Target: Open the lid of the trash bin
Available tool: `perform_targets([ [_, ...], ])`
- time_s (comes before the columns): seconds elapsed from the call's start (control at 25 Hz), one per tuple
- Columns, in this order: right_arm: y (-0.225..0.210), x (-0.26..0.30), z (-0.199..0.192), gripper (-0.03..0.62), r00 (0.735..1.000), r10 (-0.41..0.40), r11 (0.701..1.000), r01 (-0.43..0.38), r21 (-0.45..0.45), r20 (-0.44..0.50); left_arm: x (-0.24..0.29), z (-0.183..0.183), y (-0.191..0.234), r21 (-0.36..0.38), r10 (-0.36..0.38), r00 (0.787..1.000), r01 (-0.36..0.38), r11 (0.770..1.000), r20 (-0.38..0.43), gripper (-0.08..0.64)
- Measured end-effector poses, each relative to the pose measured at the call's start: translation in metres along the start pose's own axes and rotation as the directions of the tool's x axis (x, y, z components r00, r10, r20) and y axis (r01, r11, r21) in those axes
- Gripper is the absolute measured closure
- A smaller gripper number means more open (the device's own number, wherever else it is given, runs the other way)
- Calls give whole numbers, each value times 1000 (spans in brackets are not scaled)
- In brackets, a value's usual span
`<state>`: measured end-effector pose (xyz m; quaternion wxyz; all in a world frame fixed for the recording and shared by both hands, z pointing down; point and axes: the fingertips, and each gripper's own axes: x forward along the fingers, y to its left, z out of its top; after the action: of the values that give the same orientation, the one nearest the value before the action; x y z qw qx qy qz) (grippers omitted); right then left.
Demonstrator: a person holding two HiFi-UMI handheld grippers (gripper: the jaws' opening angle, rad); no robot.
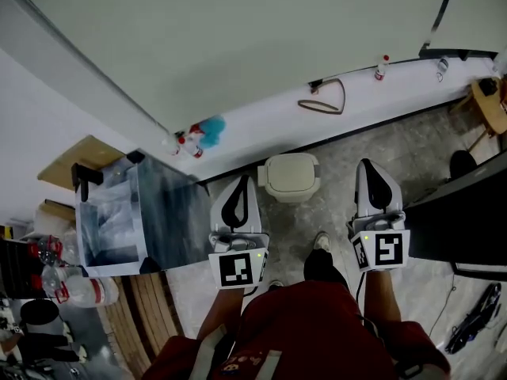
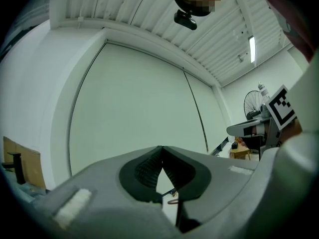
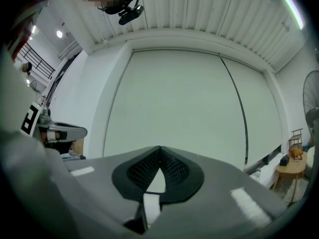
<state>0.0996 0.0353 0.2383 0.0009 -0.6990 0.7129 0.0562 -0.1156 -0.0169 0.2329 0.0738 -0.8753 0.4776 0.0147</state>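
bin: trash bin (image 1: pixel 291 179) on floor (image 1: pixel 337 204) against far wall (image 1: pixel 238 54), lid (image 1: pixel 290 167) down | tongs: left tongs (image 1: pixel 241 184), right tongs (image 1: pixel 370 166) both closed (nothing between them) | risk: closed tips may skid off lid, shoving bin.

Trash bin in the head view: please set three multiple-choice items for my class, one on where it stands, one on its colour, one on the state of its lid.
1. Where does the trash bin stand?
A. On the floor ahead, between the left gripper and the right gripper
B. On a wooden shelf
C. To the right of both grippers

2. What colour is it?
A. Red
B. Black
C. Cream-white

3. Its lid is:
A. Lying on the floor
B. Down, closed
C. Held up by a gripper

Answers: 1 A, it sits on the floor by the wall, between the two grippers; 2 C, the whole bin is pale; 3 B, the lid lies flat on the bin and neither gripper touches it.
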Motion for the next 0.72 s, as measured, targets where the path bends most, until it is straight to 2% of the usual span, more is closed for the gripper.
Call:
perform_targets([
  [0.4,-77,55,-27,592,999,50,998,-49,45,-17,78,-6,-39,39,43,999,-42,998,-22,556],
  [0.72,-95,105,-57,592,982,183,982,-180,59,-46,103,-26,-38,48,182,982,-179,983,-57,555],
])
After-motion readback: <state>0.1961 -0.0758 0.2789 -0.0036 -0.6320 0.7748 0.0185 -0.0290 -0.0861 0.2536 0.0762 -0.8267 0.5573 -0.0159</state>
